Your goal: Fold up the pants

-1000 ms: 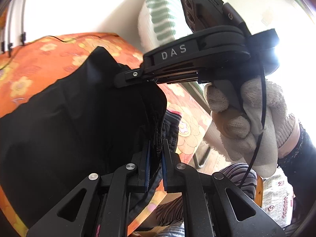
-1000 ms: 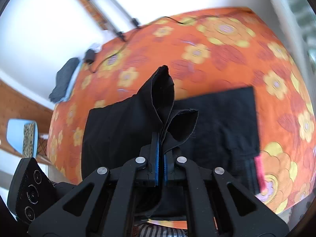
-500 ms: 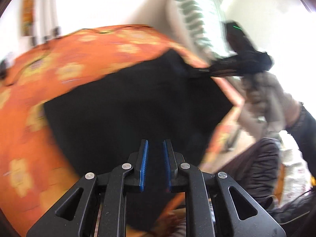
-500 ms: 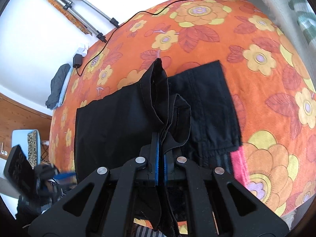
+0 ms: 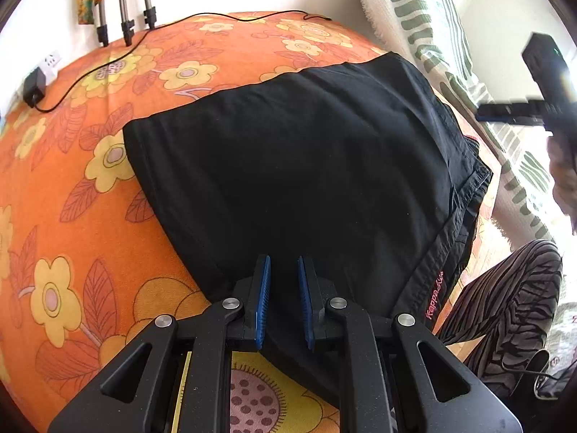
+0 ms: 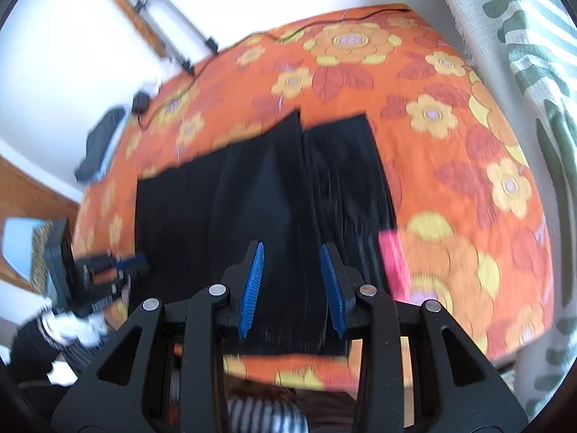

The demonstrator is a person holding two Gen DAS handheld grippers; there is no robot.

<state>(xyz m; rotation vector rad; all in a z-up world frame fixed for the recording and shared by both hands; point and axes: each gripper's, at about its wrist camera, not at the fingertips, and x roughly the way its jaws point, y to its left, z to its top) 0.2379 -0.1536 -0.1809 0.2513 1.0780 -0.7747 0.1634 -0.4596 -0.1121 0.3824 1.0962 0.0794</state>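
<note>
Both grippers have just let go: left gripper (image 5: 283, 301) narrow and empty, right gripper (image 6: 291, 288) wide, pants (image 5: 306, 166) now lying folded on the bed (image 5: 72, 216).

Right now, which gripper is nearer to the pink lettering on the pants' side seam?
Left. The left gripper hangs open just beside the pink lettering on the black pants; the right gripper is raised off to the side, away from it.
</note>
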